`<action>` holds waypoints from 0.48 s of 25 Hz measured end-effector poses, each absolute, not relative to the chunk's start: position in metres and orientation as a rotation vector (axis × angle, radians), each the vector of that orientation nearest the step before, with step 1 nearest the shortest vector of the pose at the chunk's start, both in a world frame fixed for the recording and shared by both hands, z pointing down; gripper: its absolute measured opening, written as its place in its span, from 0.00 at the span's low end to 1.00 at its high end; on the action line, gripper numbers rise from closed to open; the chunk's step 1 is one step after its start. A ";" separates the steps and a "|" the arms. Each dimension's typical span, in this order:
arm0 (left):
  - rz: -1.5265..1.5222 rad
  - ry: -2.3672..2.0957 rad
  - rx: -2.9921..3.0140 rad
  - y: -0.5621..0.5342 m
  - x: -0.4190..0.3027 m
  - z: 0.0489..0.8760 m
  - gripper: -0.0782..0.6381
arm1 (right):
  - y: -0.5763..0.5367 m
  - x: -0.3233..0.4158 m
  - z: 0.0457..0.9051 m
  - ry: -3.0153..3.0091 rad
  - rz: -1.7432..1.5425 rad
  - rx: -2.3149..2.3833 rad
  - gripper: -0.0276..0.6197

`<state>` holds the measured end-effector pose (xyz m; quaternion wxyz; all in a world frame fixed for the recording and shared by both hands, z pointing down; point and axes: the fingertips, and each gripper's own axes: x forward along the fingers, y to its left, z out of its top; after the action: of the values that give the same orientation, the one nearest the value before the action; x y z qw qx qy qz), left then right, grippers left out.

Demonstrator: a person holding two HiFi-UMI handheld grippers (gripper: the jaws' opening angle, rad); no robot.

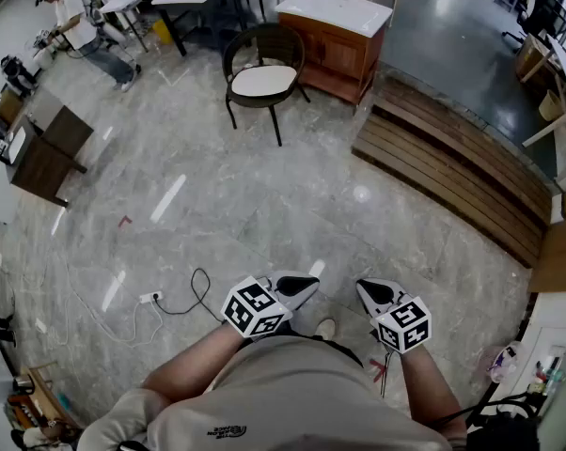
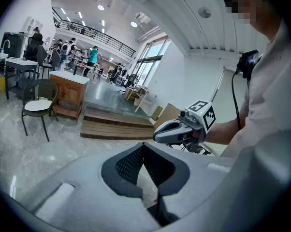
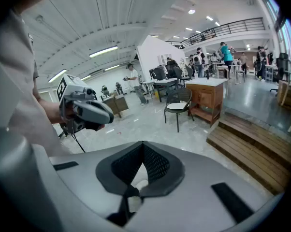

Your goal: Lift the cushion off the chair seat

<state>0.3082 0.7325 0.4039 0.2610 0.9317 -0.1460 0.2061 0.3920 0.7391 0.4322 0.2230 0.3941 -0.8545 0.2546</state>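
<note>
1. The cream, rounded seat cushion (image 1: 263,81) looks thin and padded, so I judge it light and soft. It should bend and sag if raised by one edge, and it is unlikely to be fragile. Its cover looks smooth, so a shallow pinch may slip off.
2. The best hold is probably the front rim, the side facing the person, where no frame rail stands in the way. Two pinches set apart along that rim, one per gripper, should keep the pad from drooping. Whether it is tied to the seat is too small to tell from here.
3. The cushion is a plain off-white pad with rounded corners. It lies flat and fills the seat of the dark, curved-back armchair (image 1: 262,40), which stands on thin dark legs.
4. The chair stands on the grey marbled floor (image 1: 217,214), well apart from the person and just beside a brown wooden cabinet with a white top (image 1: 332,28). The cushion rests on the seat, not yet lifted.
5. The left gripper (image 1: 299,287) has its fingers closed tip to tip, with nothing between them. The right gripper (image 1: 374,296) is likewise fully closed and empty. Both are held close to the person's body, angled forward and somewhat down, nowhere near the chair, so I judge that the approach has yet to be made.
</note>
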 end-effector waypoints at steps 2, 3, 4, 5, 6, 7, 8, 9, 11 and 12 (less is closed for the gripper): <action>0.565 -0.435 2.525 0.729 0.297 0.404 0.12 | 0.729 0.380 0.430 -2.404 0.690 1.073 0.06; 0.561 -0.457 2.526 0.728 0.292 0.403 0.12 | 0.726 0.374 0.429 -2.422 0.682 1.059 0.06; 0.552 -0.482 2.527 0.729 0.286 0.401 0.12 | 0.725 0.368 0.429 -2.437 0.675 1.040 0.06; 0.540 -0.510 2.527 0.730 0.279 0.398 0.12 | 0.725 0.361 0.429 -2.449 0.669 1.017 0.06; 0.527 -0.540 2.525 0.731 0.271 0.395 0.12 | 0.726 0.354 0.431 -2.458 0.664 0.993 0.06; 0.515 -0.571 2.518 0.732 0.263 0.395 0.12 | 0.725 0.346 0.432 -2.464 0.658 0.968 0.06; 0.504 -0.600 2.507 0.732 0.254 0.396 0.12 | 0.724 0.337 0.433 -2.469 0.650 0.943 0.06; 0.492 -0.622 2.495 0.733 0.246 0.397 0.12 | 0.722 0.328 0.434 -2.473 0.641 0.920 0.06; 0.470 -0.645 2.483 0.730 0.232 0.399 0.12 | 0.717 0.312 0.434 -2.478 0.628 0.886 0.06; 0.465 -0.653 2.486 0.726 0.226 0.400 0.12 | 0.712 0.305 0.433 -2.479 0.626 0.878 0.06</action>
<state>0.2260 0.7259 0.3999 0.2617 0.9186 -0.2413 0.1716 0.3049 0.7123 0.4334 0.2174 0.3169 -0.8951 0.2261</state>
